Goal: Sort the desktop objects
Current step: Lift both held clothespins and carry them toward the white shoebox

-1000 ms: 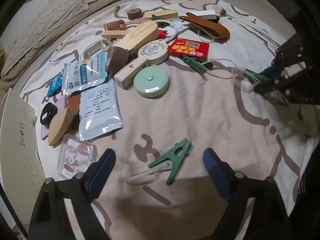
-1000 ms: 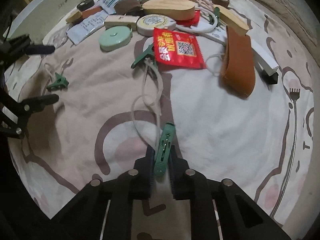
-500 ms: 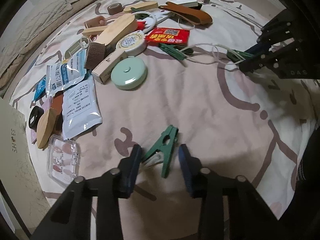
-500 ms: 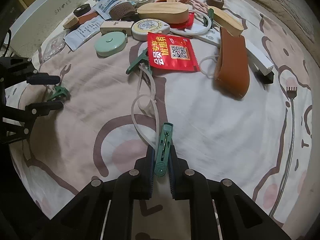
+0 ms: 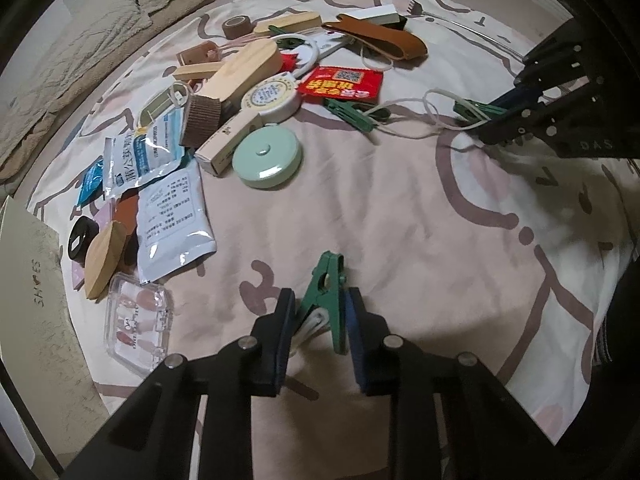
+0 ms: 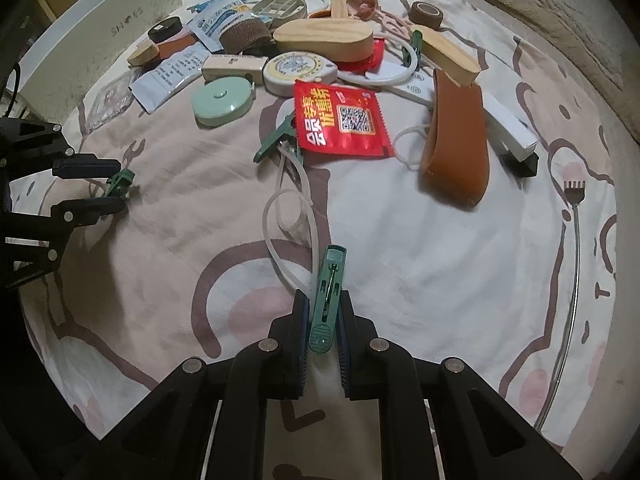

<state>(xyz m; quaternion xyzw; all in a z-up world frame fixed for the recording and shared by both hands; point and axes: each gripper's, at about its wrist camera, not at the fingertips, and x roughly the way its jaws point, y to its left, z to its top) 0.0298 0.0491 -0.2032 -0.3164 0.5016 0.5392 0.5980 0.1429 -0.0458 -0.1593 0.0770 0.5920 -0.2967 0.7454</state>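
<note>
1. Our left gripper [image 5: 320, 320] is clamped on a green clothespin [image 5: 326, 294] lying on the patterned bedsheet [image 5: 400, 208], its pads pressing the peg's handle end while the nose points away toward the pile.
2. Our right gripper [image 6: 322, 320] is clenched on a second green clothespin [image 6: 326, 292], from which a loop of whitish cord [image 6: 280, 224] trails across the sheet to a third green clip [image 6: 276, 140] beside the red sachet [image 6: 340, 120].
3. To do this step well, we judge both pegs should come up slowly and straight; the cord looks likely to drag the third clip or snag the sachet if the right side is pulled fast.
4. The left peg is held near its spread handles, so squeezing harder may open it rather than secure it; a steady hold seems wiser.
5. The left view alone shows the clear case of press-on nails [image 5: 138, 328] close to the left gripper, and a white strip under the left peg.
6. The right view alone shows the long metal back scratcher [image 6: 572, 248] at the sheet's far side, and the cord's whole run.
</note>
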